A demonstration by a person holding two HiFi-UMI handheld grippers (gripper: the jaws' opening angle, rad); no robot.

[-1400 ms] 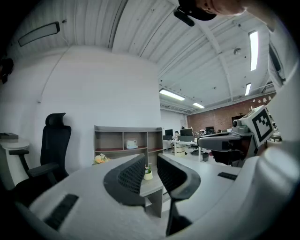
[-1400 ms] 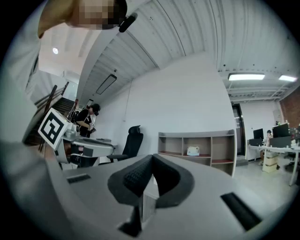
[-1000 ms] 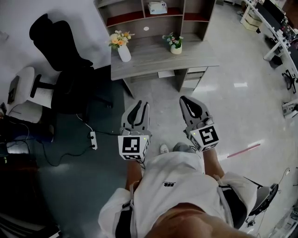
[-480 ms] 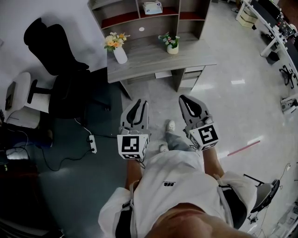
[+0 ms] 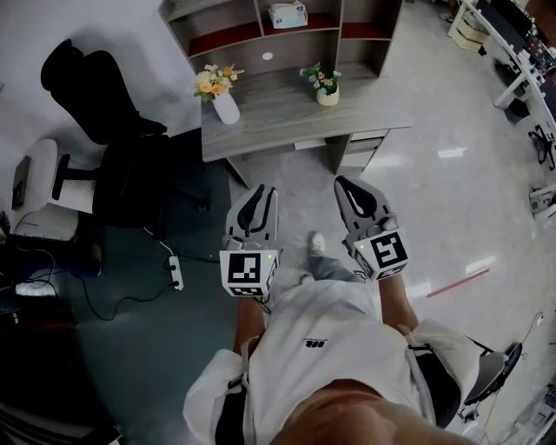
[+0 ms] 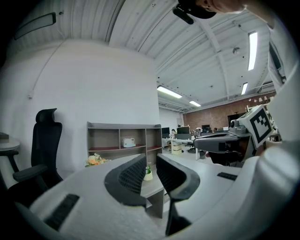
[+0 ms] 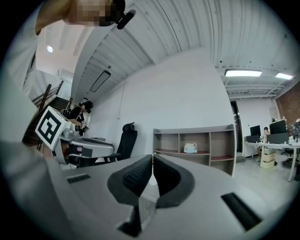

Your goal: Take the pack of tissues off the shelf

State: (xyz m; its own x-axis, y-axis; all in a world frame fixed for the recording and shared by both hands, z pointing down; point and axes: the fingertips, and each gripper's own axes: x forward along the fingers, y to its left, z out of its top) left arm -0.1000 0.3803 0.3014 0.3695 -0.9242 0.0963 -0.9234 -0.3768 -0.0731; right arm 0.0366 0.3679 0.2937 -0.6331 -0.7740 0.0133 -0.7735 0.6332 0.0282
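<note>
Lying far ahead in the grey wooden shelf's [image 5: 234,35] middle compartment, long axis left-right: pale boxy pack of tissues [image 5: 287,15]. Grey left gripper [image 5: 261,193], jaws slightly parted, is hovering seemingly nearer. Grey right gripper [image 5: 347,187] is keeping its jaws pressed together, empty.

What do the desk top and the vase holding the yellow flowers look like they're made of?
The desk top looks like grey wood-pattern board with a matte finish and faint grain streaks, so it is probably laminate. The vase is white, smooth and slightly glossy, which suggests ceramic, though plastic can't be ruled out.

Shelf [image 5: 233,36] with tissue pack [image 5: 288,14]
</note>
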